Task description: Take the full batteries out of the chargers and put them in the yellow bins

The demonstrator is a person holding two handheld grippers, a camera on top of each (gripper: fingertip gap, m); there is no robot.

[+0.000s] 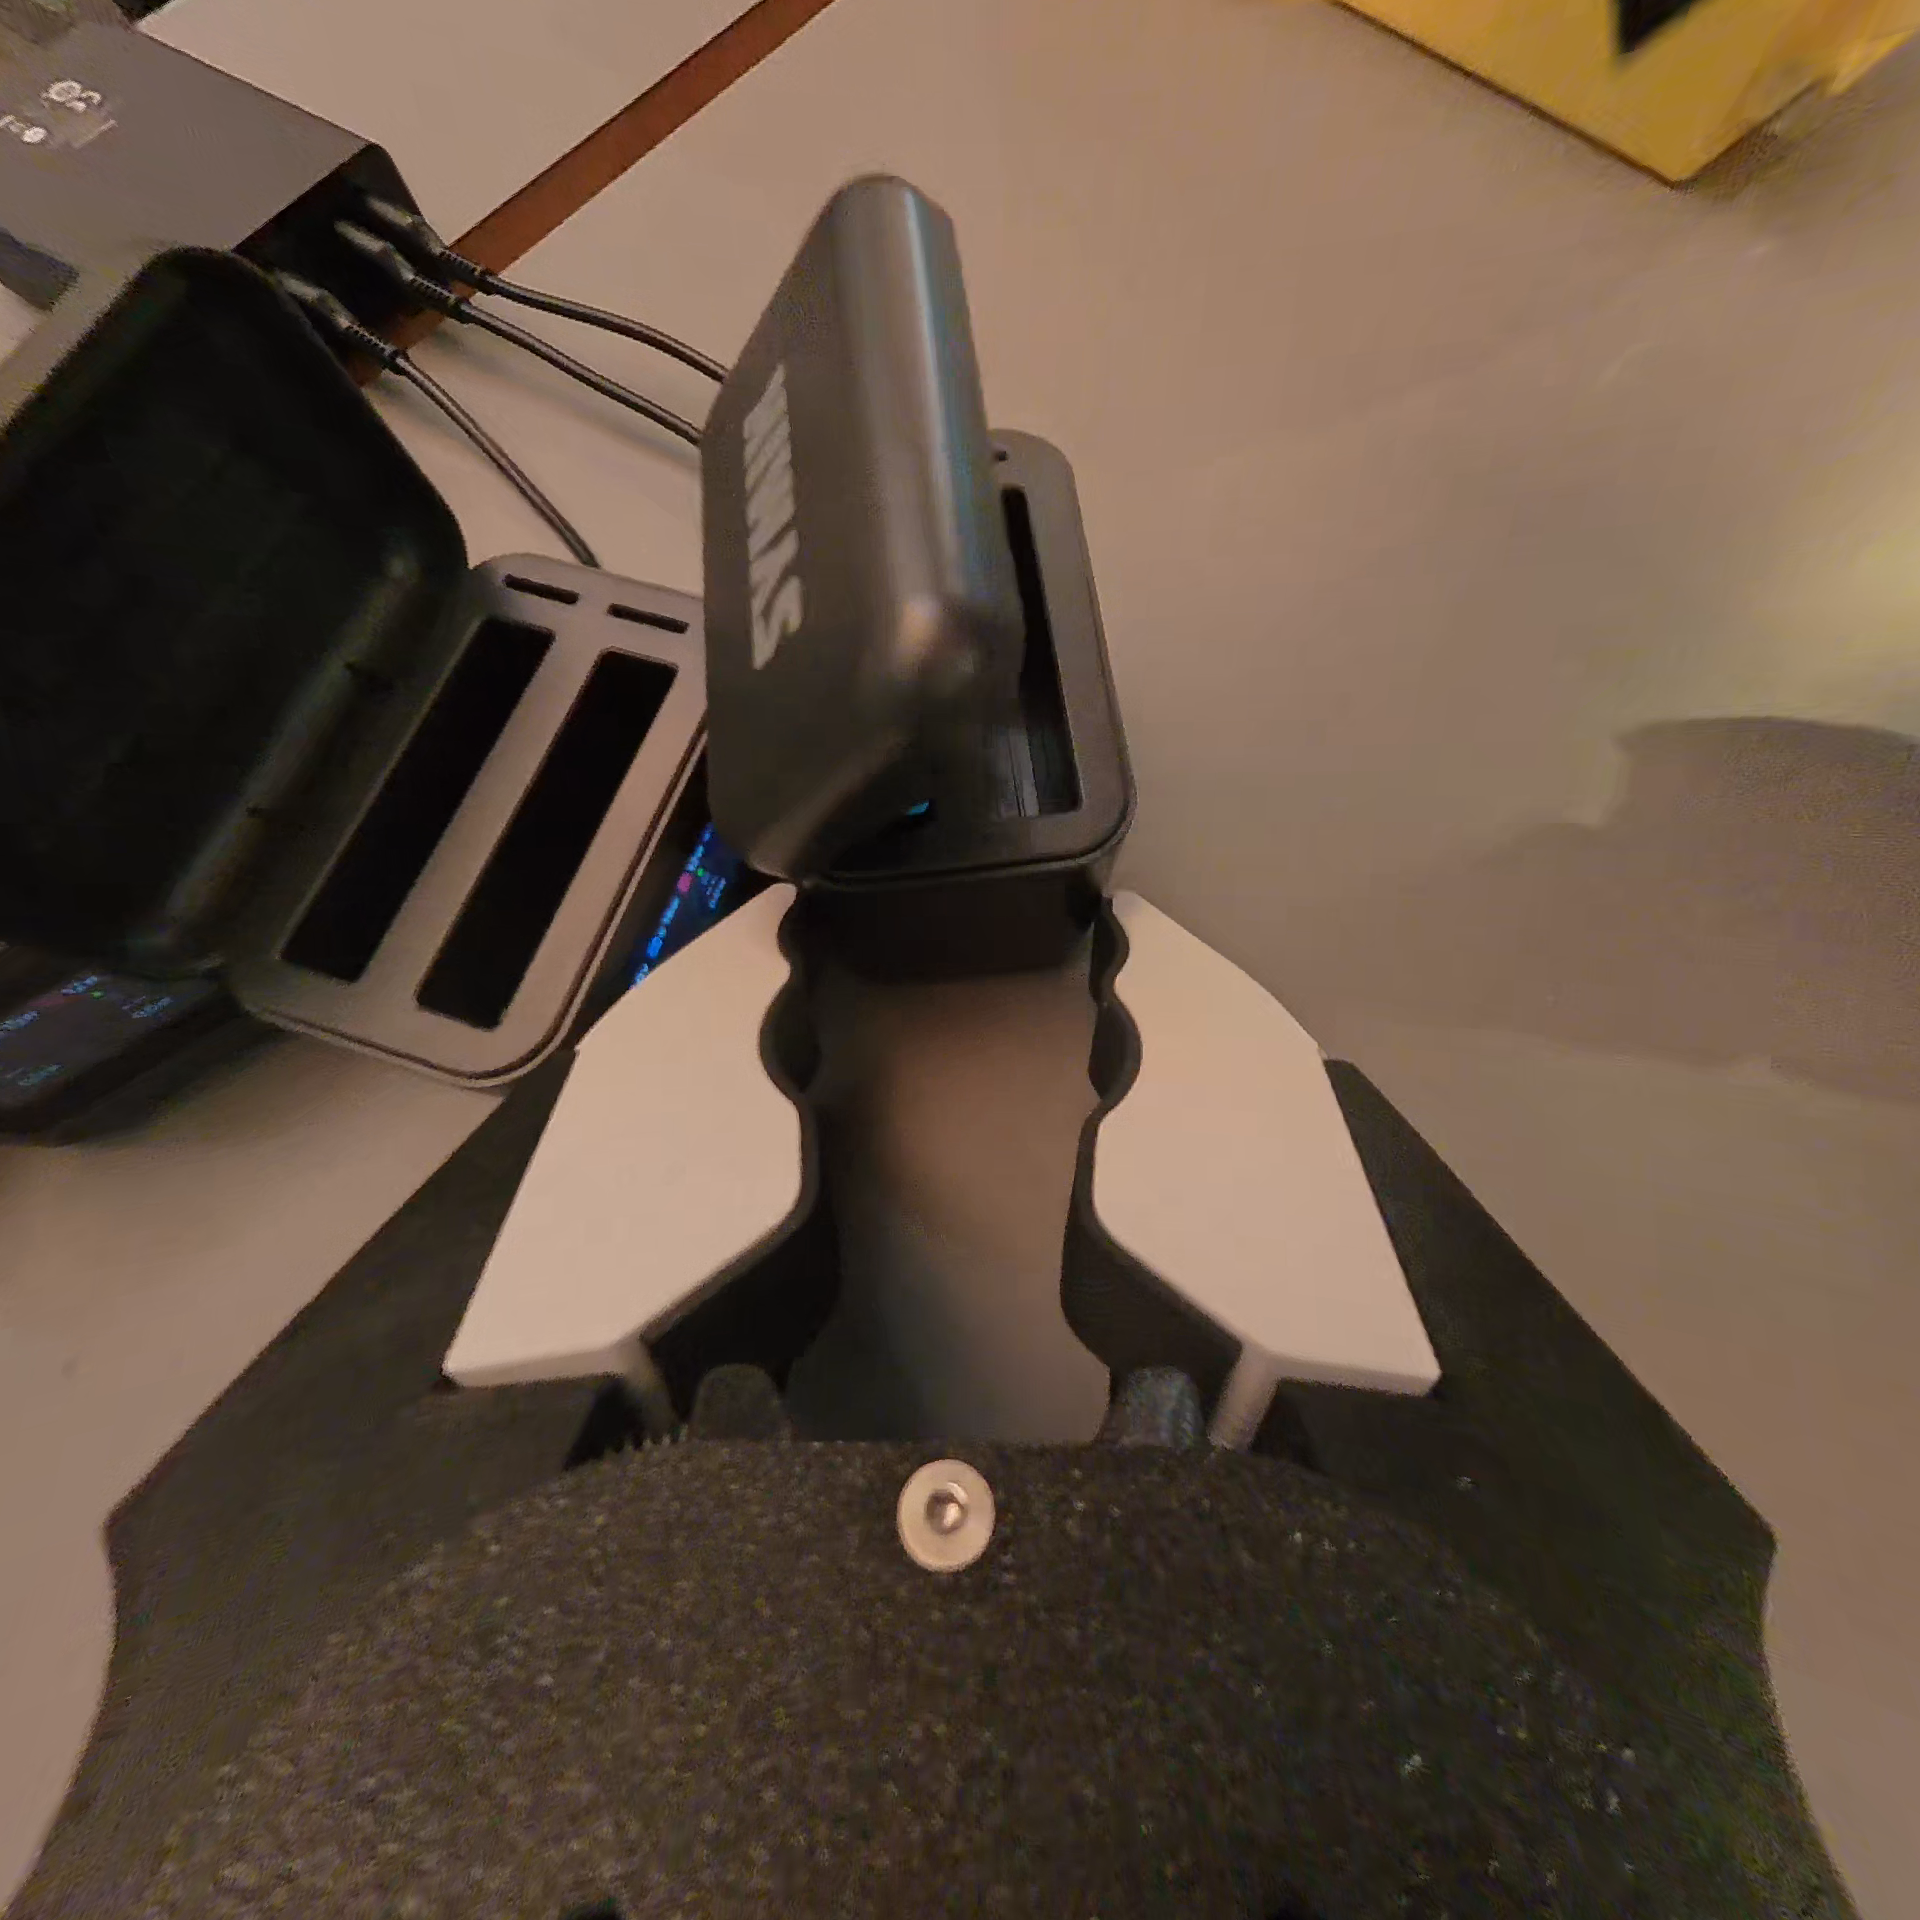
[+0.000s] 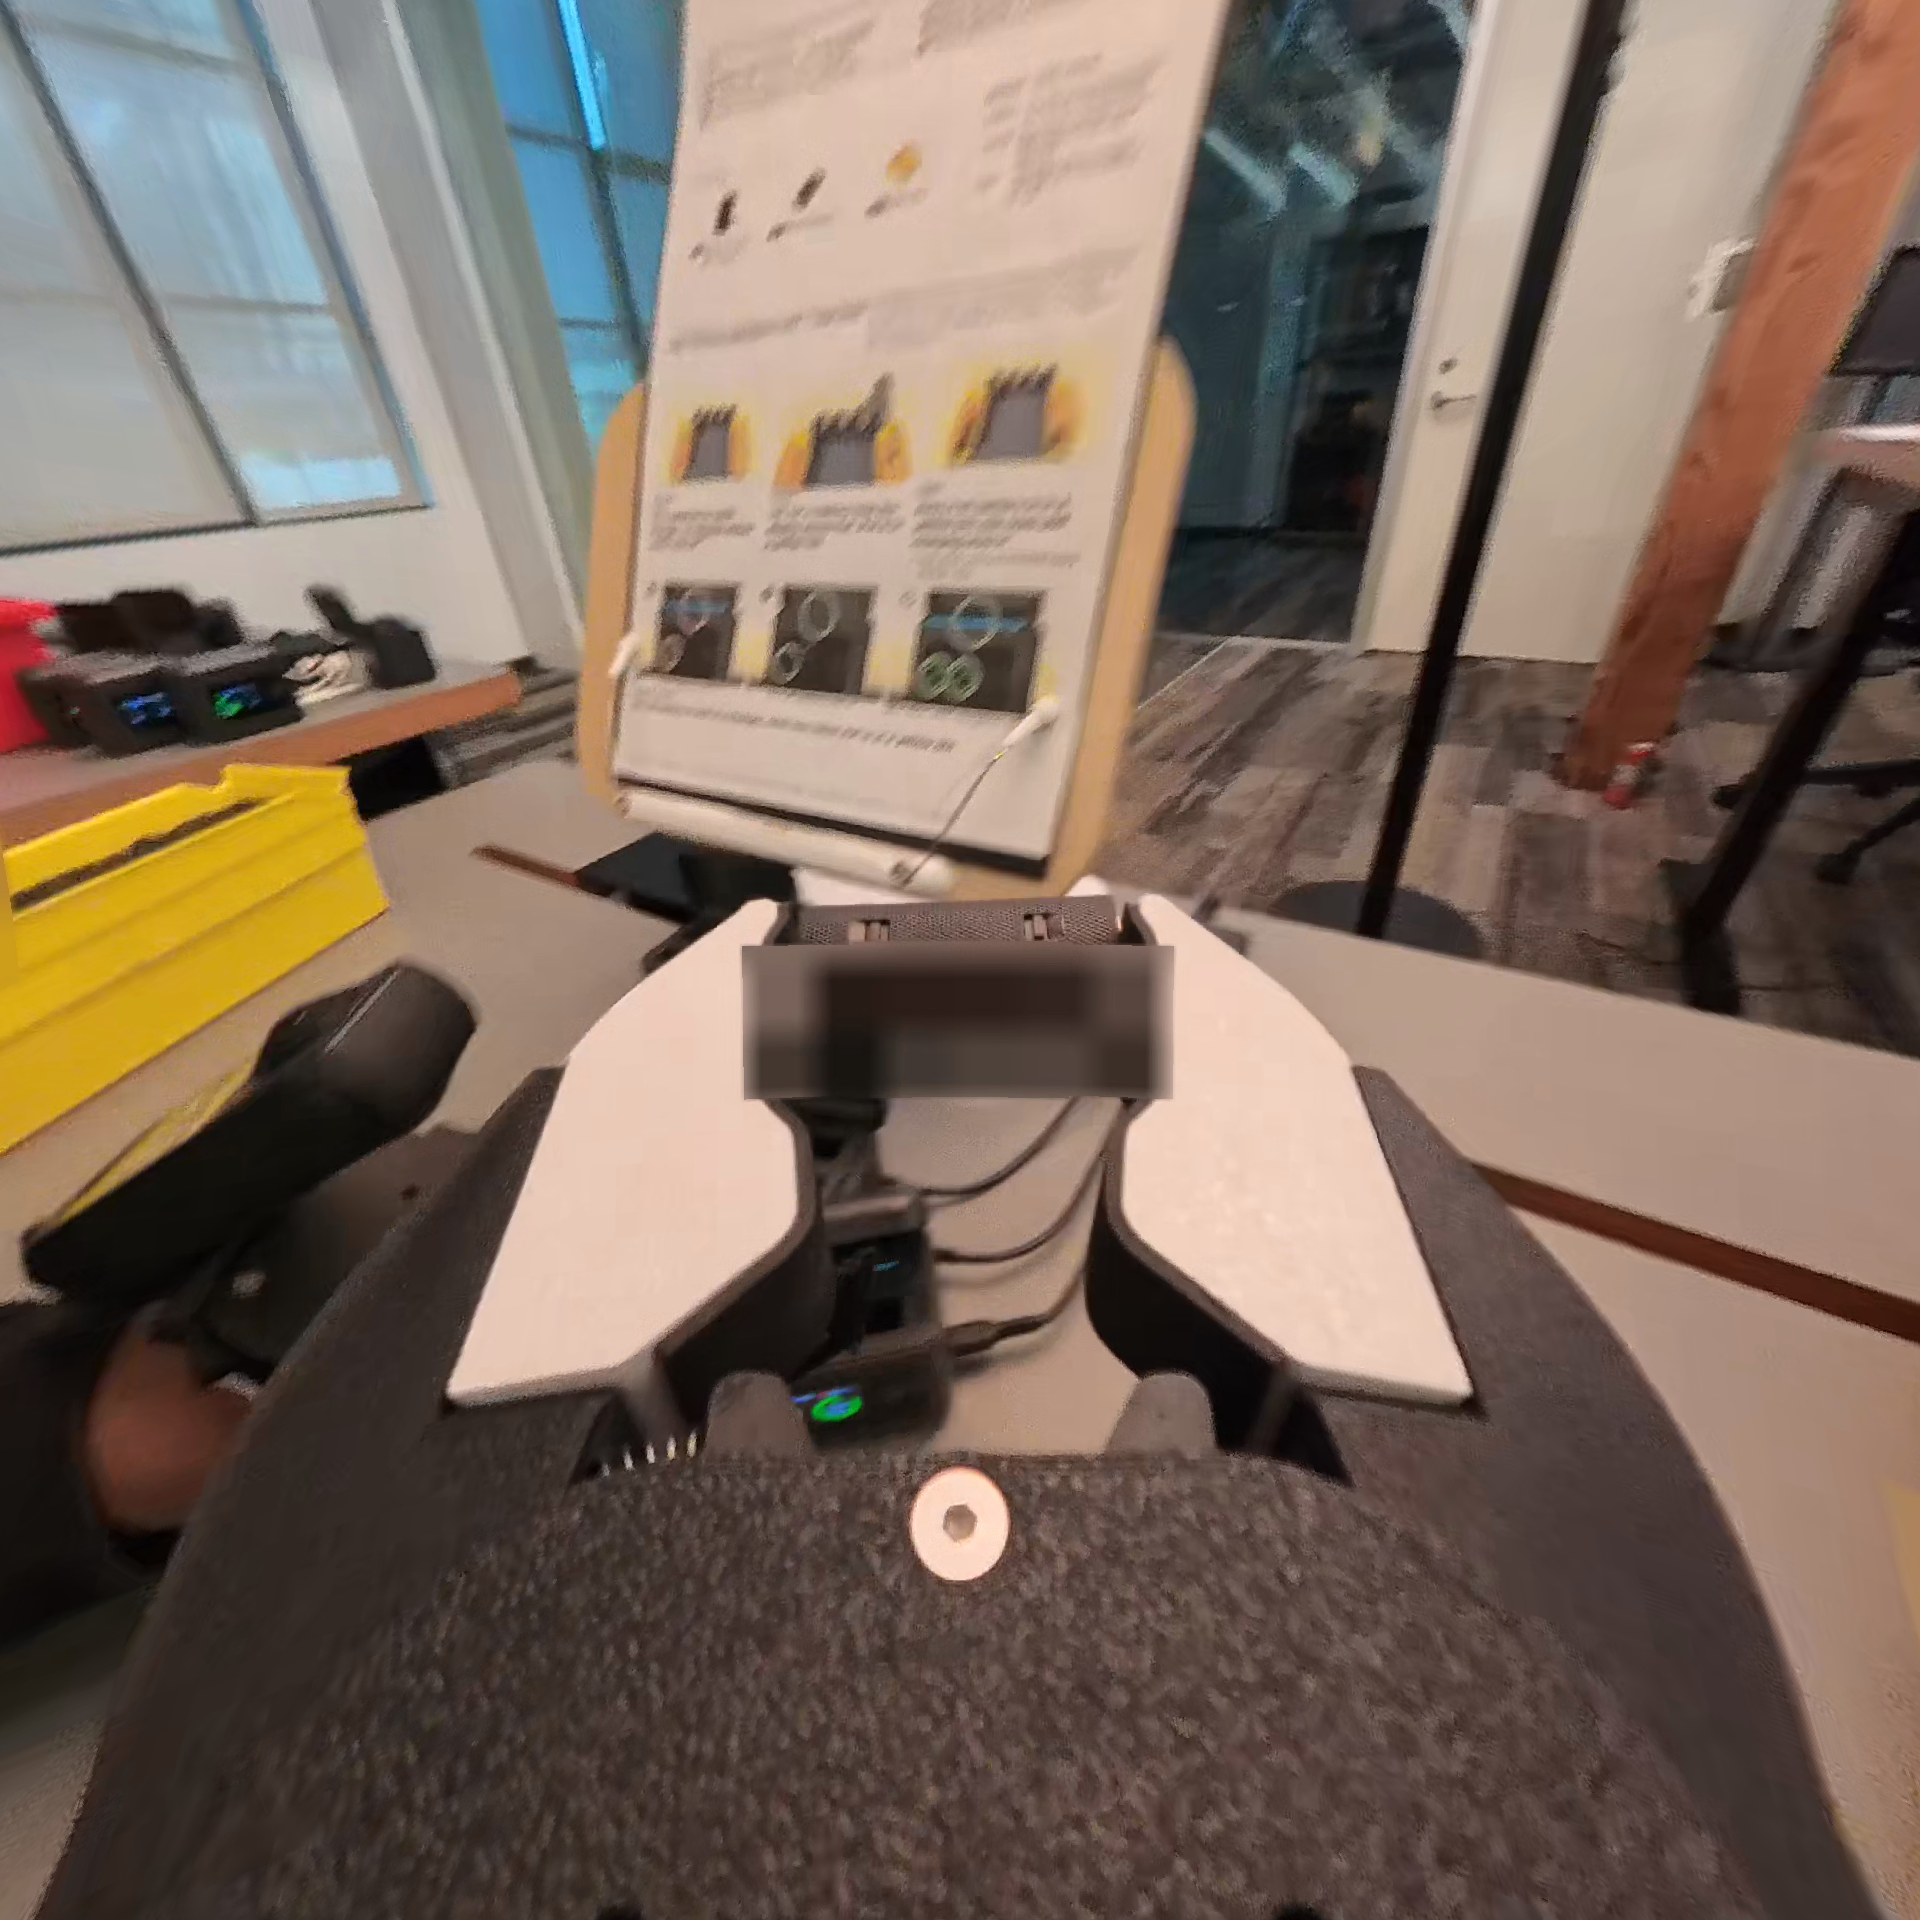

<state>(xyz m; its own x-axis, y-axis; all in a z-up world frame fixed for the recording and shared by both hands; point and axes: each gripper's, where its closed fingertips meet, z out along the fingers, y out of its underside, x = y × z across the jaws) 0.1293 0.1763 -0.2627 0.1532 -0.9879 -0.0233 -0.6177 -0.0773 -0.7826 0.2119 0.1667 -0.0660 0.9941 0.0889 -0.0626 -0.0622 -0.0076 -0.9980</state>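
Both claws loaded: left on a charger, right on a battery.

Your left claw (image 1: 940, 935) is clamped across the end of the small black charger (image 1: 1060, 831); a battery (image 1: 831, 540) sits tilted in that charger's slot, leaning toward the grey multi-slot charger (image 1: 488, 831) just beside it on the counter (image 1: 1403, 520). Your right claw (image 2: 956, 997) is closed on a black battery (image 2: 956, 923), held above the small charger. The yellow bin (image 2: 177, 914) sits well off to the small charger's left on the counter.
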